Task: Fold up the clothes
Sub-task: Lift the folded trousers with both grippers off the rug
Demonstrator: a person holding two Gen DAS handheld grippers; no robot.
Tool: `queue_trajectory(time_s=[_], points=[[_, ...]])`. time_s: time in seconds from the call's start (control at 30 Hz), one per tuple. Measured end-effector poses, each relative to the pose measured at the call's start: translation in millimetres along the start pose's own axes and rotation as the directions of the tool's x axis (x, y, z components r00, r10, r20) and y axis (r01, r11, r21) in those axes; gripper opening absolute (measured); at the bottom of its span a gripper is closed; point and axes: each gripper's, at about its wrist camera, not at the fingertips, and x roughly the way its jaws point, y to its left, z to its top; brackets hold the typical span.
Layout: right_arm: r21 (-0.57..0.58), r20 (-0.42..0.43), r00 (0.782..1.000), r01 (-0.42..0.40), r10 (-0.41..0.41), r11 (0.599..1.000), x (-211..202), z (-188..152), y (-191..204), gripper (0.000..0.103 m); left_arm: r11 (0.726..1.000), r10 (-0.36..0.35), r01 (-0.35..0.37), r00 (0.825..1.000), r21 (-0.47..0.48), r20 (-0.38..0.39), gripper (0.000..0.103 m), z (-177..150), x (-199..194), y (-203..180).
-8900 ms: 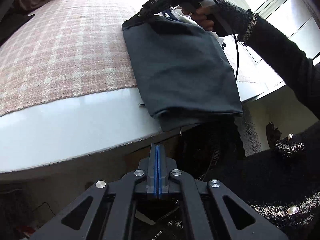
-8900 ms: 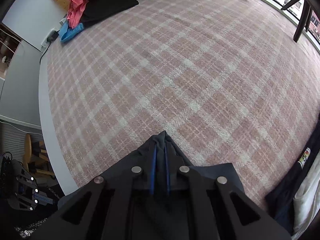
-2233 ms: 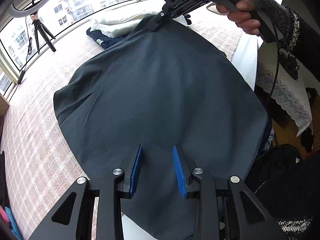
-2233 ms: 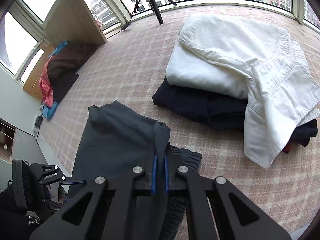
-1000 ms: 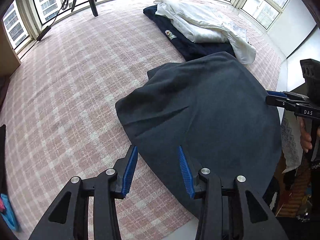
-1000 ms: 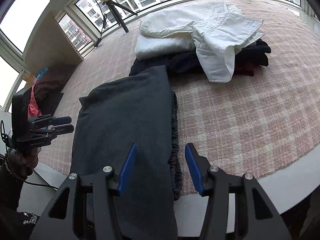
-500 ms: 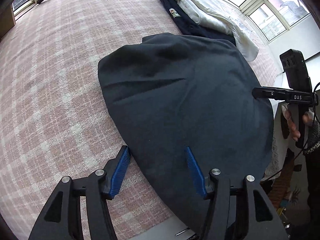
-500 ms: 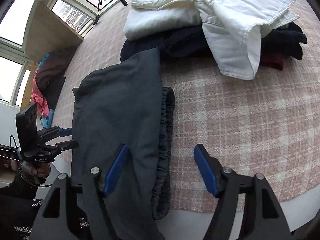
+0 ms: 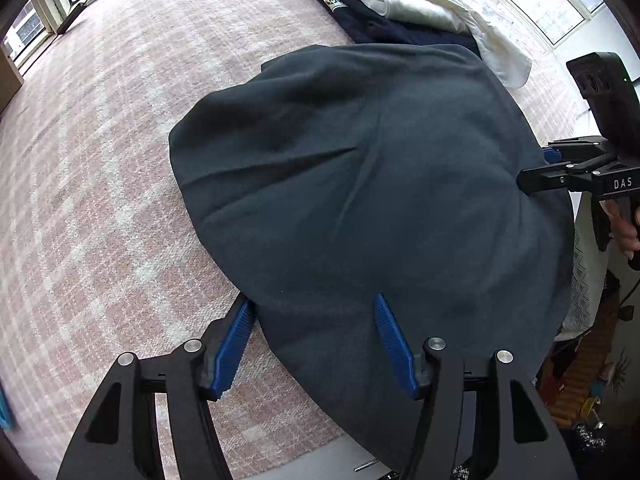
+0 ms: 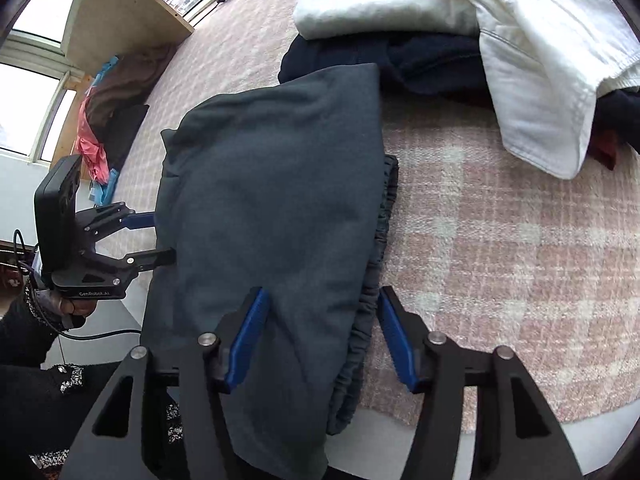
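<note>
The dark grey folded cloth garment [image 9: 360,184] now lies flat, free of both claws. The left claw [image 9: 316,344] has just been widening over its near edge; the right claw [image 10: 320,336] narrows astride the elastic waistband, pads not pressing.

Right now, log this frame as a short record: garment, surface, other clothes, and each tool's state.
garment: dark grey folded piece, elastic waistband showing along one edge, near end hanging over the table edge
surface: pink plaid cloth
other clothes: white garment on navy ones, just beyond
left tool: open, straddling the garment's near edge, just been opening
right tool: open, straddling the waistband side, just been closing
</note>
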Motion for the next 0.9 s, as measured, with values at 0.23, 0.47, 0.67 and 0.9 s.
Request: queue_trajectory(time_s=[0.23,0.47,0.67,0.9], points=[[-0.048,0.005,0.999,0.039,-0.039,0.998,-14.5,-1.7,7.6,0.028,0.998,0.042,-0.044,0.998,0.037,0.04,0.026,-2.7,-1.4,-18.1],[-0.054,-0.041,0.998,0.047,-0.049,0.997,-16.2,1.1,8.5,0.026,1.0,0.004,-0.005,0.999,0.015,0.038,0.021,-3.2,-0.2,-15.6],[-0.068,-0.041,0.998,0.054,-0.057,0.996,-14.7,0.6,12.4,0.043,0.997,0.023,-0.026,0.999,0.069,0.035,0.026,-0.7,2.7,-18.3],[-0.169,0.028,0.998,0.059,-0.055,0.984,-34.2,-6.4,35.9,0.015,0.997,-0.011,0.006,0.998,0.078,0.067,0.011,-6.3,-0.3,-14.2]])
